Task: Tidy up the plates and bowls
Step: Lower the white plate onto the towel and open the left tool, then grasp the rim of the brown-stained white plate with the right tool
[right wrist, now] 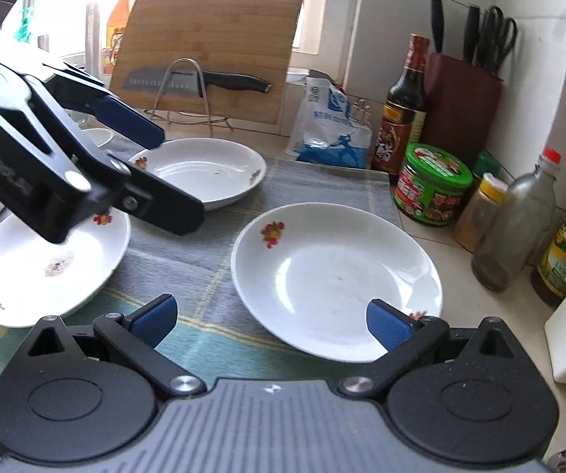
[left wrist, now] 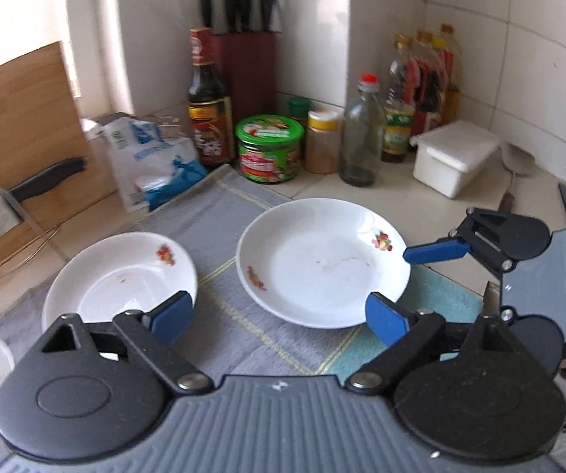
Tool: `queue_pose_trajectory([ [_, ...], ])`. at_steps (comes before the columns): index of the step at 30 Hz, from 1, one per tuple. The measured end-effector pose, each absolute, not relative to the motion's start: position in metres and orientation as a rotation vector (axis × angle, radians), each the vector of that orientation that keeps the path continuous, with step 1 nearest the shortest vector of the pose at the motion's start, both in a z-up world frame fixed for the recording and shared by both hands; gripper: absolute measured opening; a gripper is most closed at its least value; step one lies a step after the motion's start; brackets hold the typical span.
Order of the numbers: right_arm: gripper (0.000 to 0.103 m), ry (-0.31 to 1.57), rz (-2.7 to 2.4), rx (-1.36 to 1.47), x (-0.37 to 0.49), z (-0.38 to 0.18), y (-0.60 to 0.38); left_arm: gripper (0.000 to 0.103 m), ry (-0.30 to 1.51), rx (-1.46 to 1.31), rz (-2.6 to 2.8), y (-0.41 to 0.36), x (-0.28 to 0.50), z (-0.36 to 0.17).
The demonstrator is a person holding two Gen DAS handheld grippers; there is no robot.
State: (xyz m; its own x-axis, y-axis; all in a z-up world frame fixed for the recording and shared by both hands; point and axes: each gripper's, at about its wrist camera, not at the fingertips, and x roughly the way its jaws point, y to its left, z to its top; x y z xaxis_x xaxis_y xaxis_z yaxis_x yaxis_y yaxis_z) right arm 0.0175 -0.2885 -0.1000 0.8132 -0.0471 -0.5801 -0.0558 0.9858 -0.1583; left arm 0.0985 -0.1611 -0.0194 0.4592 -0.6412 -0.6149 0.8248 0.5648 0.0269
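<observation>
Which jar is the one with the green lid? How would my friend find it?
Look at the tiled corner where the dark red knife block stands. In front of it is a row of bottles. The green-lidded jar is the short, wide one between the tall dark sauce bottle and the yellow-capped spice jar.

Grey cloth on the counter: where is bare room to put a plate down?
Between the far white plate and the near white plate, the grey cloth lies bare. The tiled corner is crowded with the green-lidded jar and bottles.

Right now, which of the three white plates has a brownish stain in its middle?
The left plate, lying partly under the left gripper. The far plate and the right plate look nearly clean.
</observation>
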Motion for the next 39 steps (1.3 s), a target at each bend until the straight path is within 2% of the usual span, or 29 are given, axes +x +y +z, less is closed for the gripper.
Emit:
queue_pose_trajectory([
  [16, 0.103, 0.614, 0.095, -0.212, 0.024, -0.098, -0.226, 0.097, 0.631, 0.176, -0.716, -0.072, 0.086, -0.023],
  [24, 0.103, 0.655, 0.069, -0.185, 0.027, -0.099, -0.201, 0.101, 0.649, 0.118, -0.663, -0.009, 0.078, -0.035],
  [28, 0.103, 0.691, 0.077, -0.163, 0.029, -0.101, -0.192, 0.102, 0.64, 0.163, -0.658, 0.014, 0.065, -0.053],
  [33, 0.103, 0.716, 0.141, -0.096, 0.035, -0.102, -0.188, 0.101, 0.735, 0.172, -0.655, 0.035, 0.058, -0.084],
  [39, 0.103, 0.777, 0.193, 0.026, 0.06, -0.114, -0.196, 0.102, 0.756, 0.211, -0.671, 0.034, 0.054, -0.115],
])
